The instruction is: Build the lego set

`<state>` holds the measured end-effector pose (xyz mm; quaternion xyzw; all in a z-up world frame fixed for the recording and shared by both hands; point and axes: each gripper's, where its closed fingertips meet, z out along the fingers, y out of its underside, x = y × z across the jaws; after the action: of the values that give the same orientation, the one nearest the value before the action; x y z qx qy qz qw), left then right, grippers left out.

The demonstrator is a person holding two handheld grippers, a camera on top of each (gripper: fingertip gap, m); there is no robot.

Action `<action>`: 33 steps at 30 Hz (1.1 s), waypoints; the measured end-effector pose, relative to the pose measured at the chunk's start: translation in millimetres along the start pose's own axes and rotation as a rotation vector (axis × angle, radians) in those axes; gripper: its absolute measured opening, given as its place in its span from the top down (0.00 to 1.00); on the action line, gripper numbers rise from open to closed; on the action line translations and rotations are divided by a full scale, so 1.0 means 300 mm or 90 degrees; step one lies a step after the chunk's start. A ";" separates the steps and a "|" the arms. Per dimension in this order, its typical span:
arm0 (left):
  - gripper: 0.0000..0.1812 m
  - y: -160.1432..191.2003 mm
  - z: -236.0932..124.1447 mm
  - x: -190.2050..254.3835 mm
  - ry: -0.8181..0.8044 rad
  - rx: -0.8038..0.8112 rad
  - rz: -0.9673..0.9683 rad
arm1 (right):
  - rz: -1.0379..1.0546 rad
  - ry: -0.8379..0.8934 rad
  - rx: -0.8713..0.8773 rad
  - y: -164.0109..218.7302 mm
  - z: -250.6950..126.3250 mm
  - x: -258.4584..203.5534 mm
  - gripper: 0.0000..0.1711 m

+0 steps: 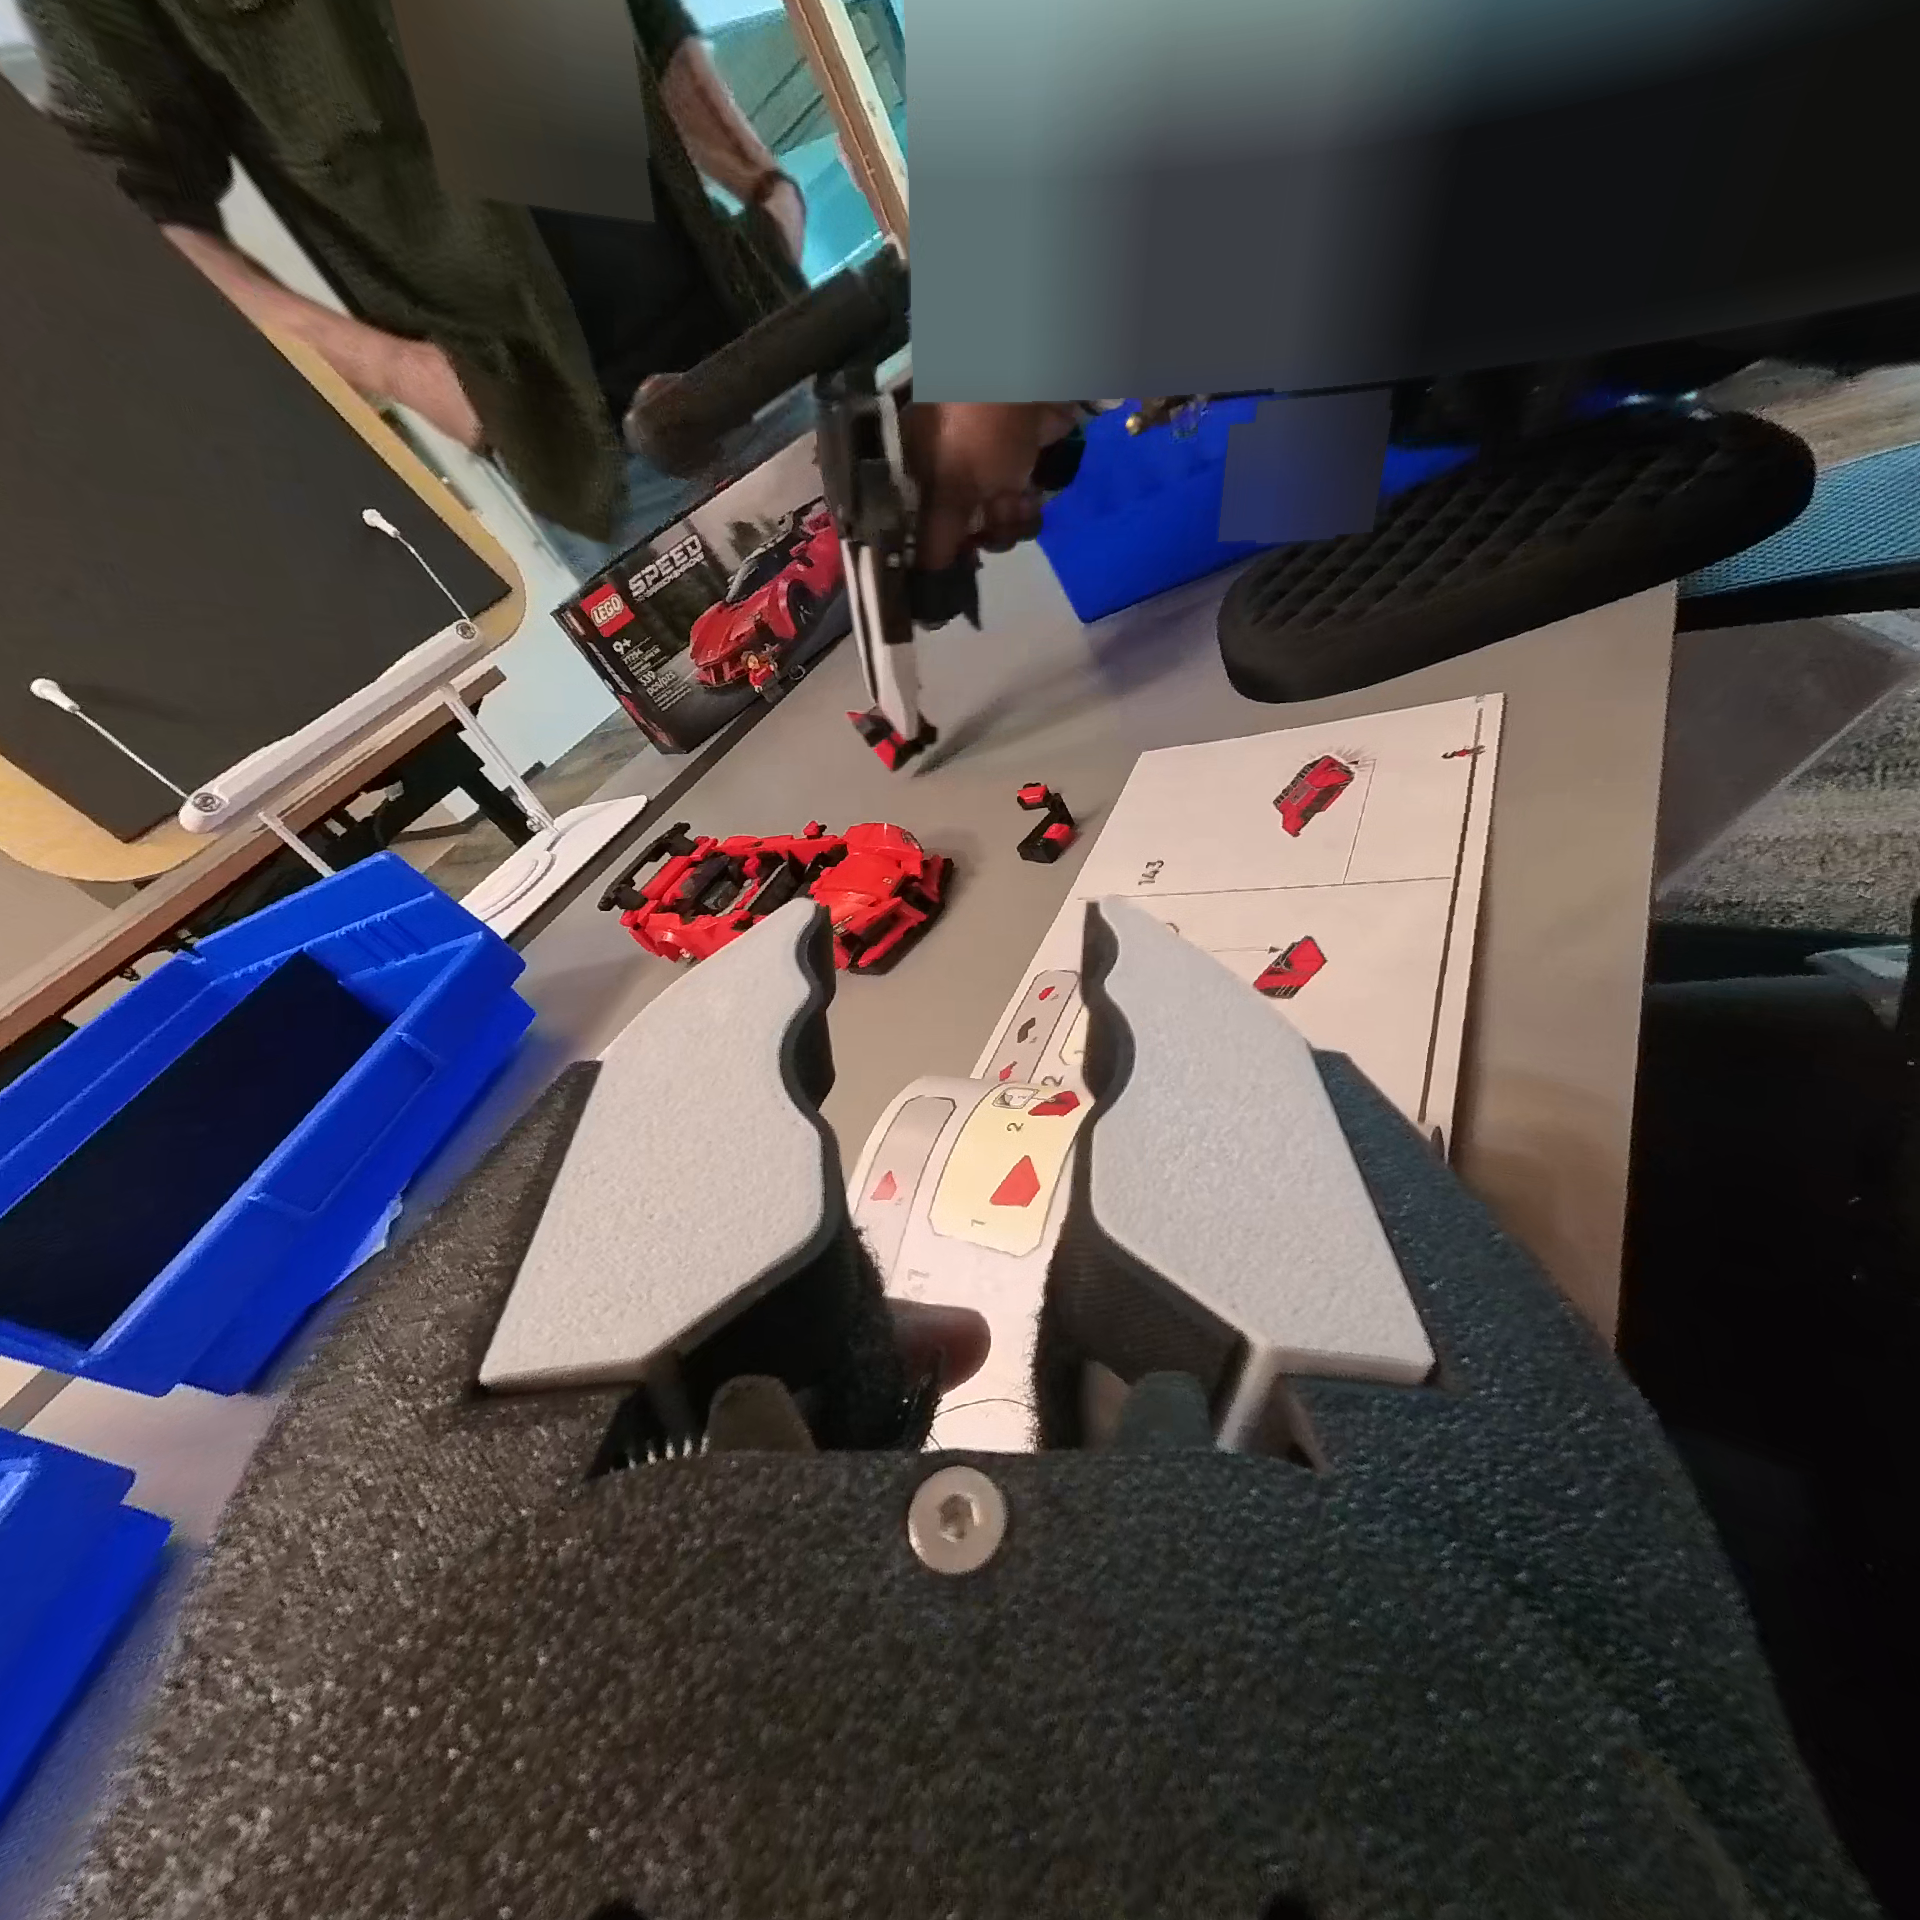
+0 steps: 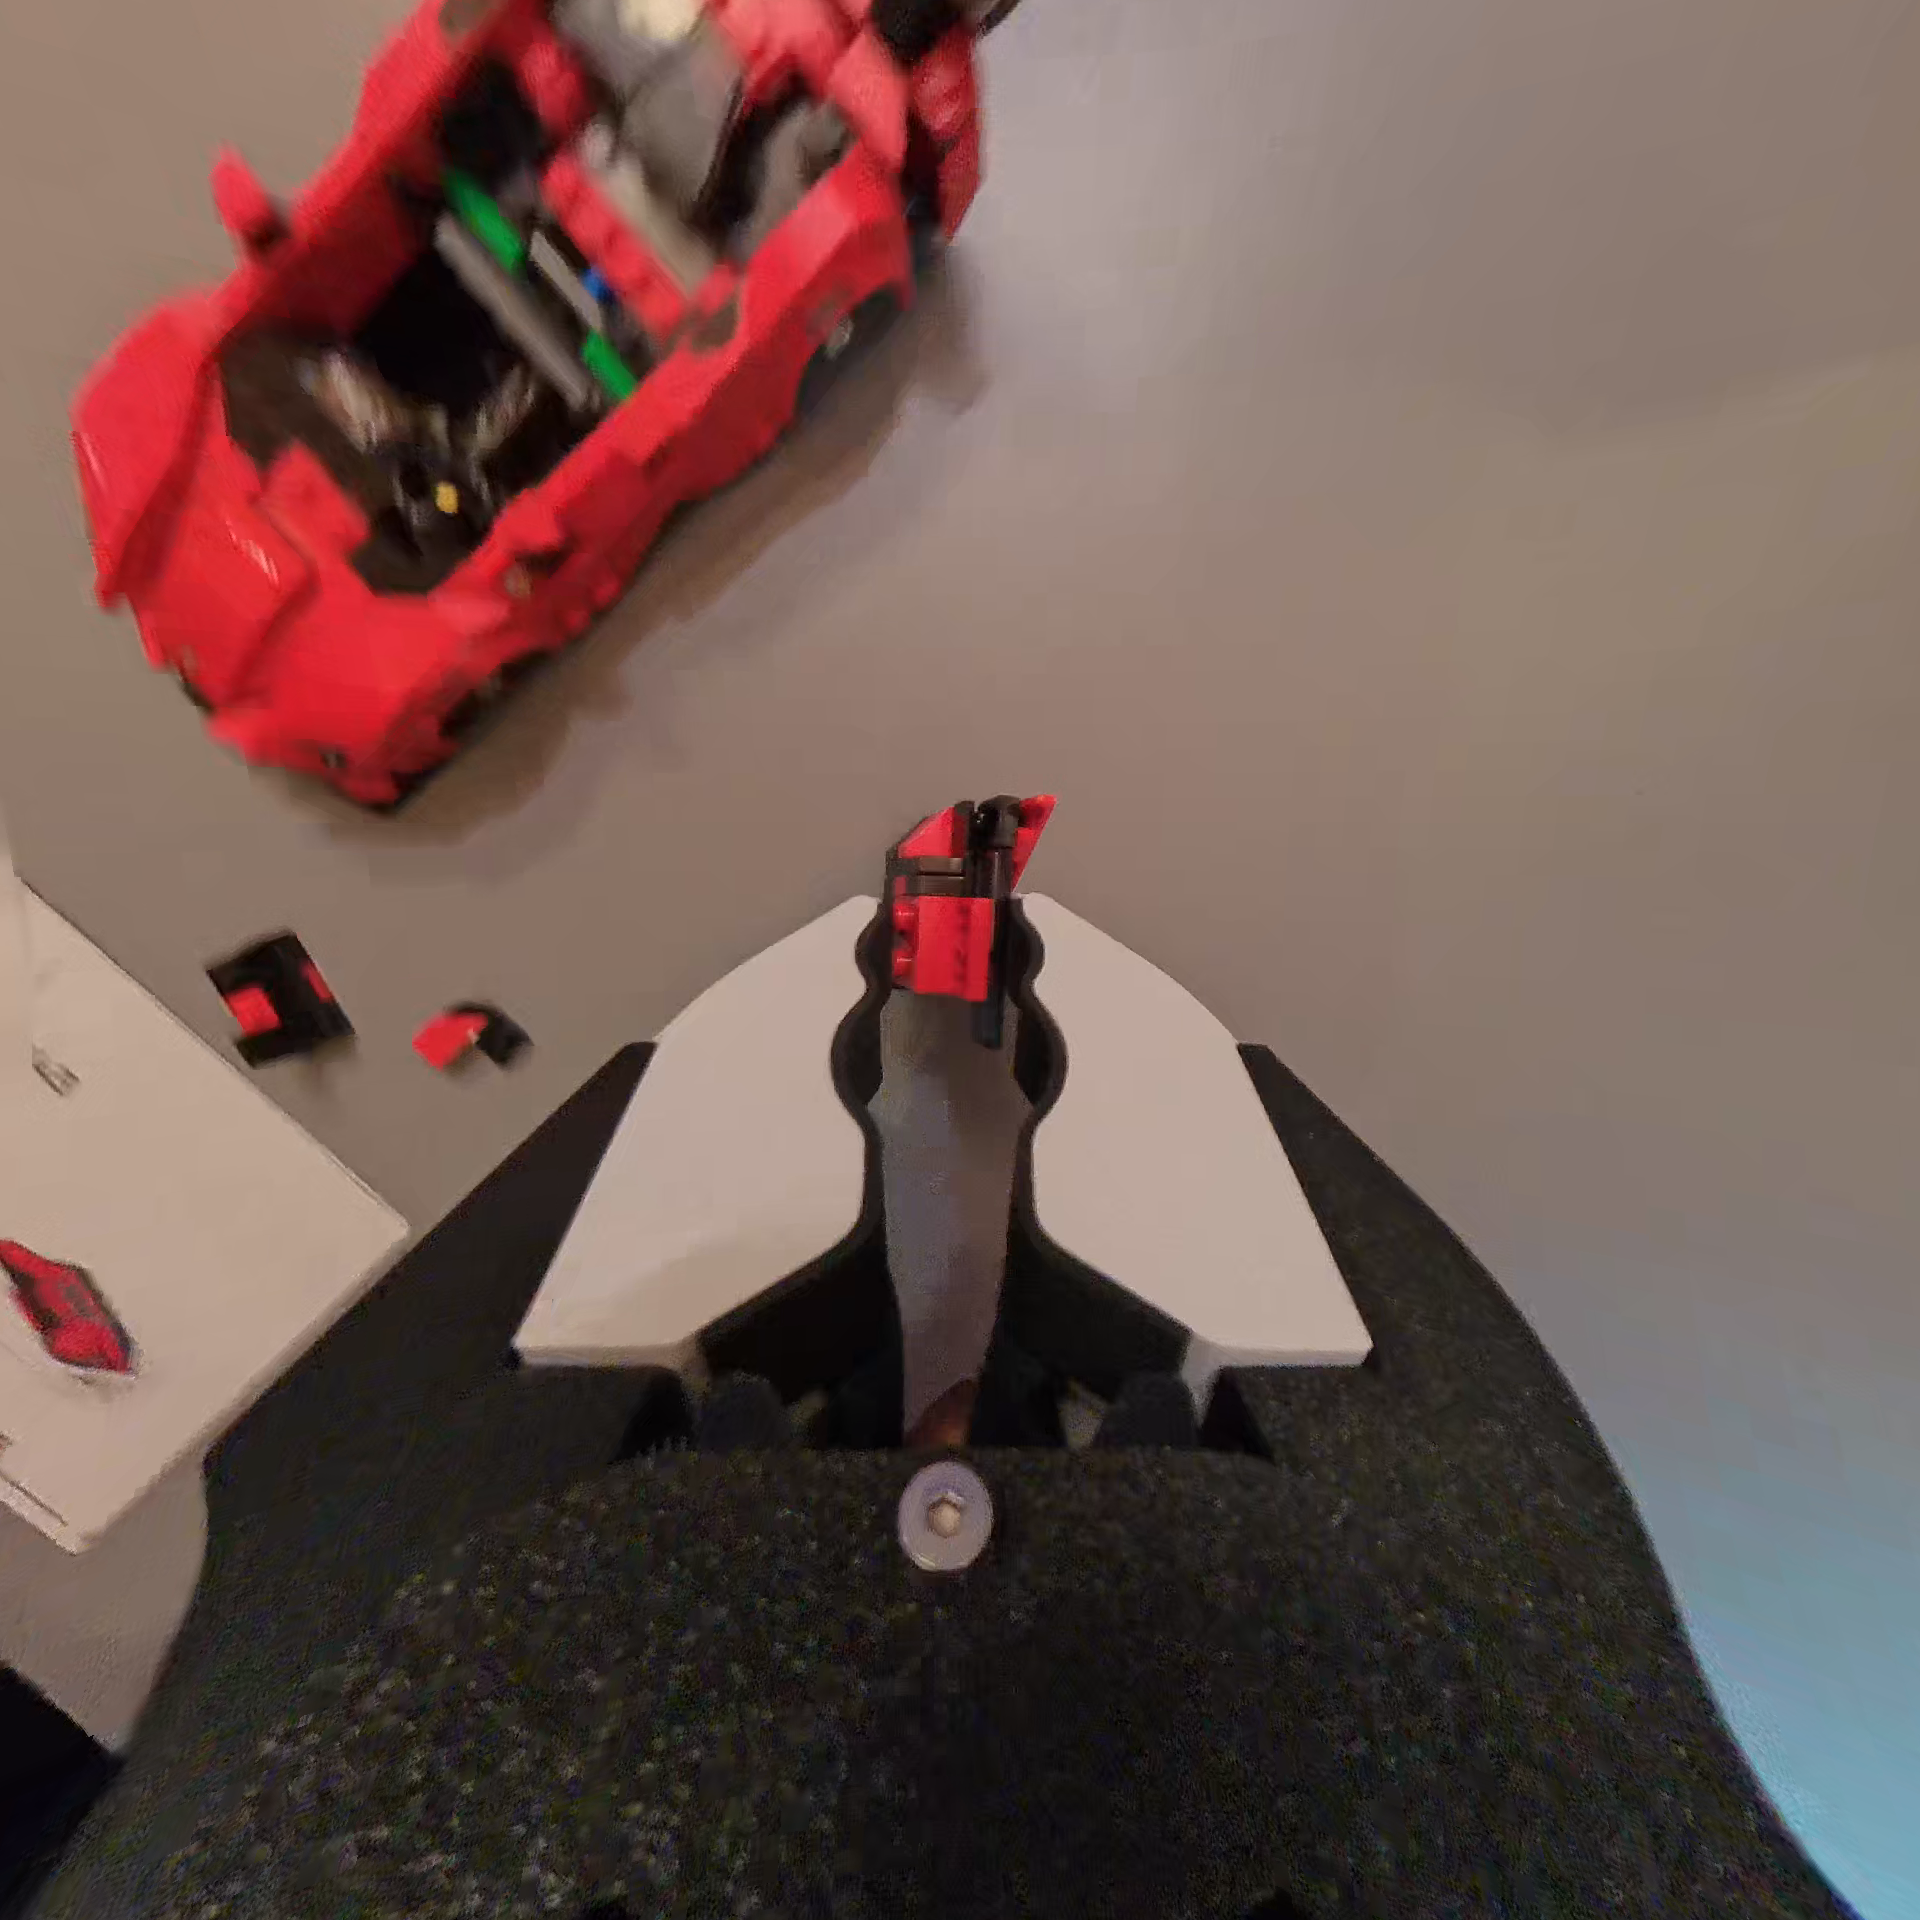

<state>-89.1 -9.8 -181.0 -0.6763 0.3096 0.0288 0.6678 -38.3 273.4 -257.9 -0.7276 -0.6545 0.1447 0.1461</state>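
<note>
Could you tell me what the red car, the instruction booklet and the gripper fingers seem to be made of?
Red car: glossy moulded plastic bricks, studs and seams visible. Instruction booklet: thin white printed paper, lying flat, its near page curling. Left gripper fingers: matte grey, grainy surface, probably 3D-printed plastic; the dark speckled body behind looks similar.

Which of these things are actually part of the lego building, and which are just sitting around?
Part of the job:
red car
small piece held in the right gripper
two loose pieces
instruction sheet
left gripper, open and empty

Just lying about:
lego box
blue bins
chair
</note>
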 end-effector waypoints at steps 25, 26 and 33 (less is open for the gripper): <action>0.75 -0.034 -0.025 0.010 0.018 0.041 -0.046 | 0.501 -0.240 0.216 -0.179 0.093 0.111 0.88; 0.75 -0.034 -0.025 0.010 0.018 0.040 -0.046 | 0.503 -0.239 0.213 -0.175 0.098 0.112 0.88; 0.75 -0.034 -0.024 0.010 0.019 0.041 -0.047 | 0.503 -0.209 0.191 -0.154 0.101 0.124 0.82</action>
<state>-84.8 -18.4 -172.4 -0.6655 0.2953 -0.0158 0.6853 -88.6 315.8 -267.8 -0.8598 -0.3127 0.3960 0.0778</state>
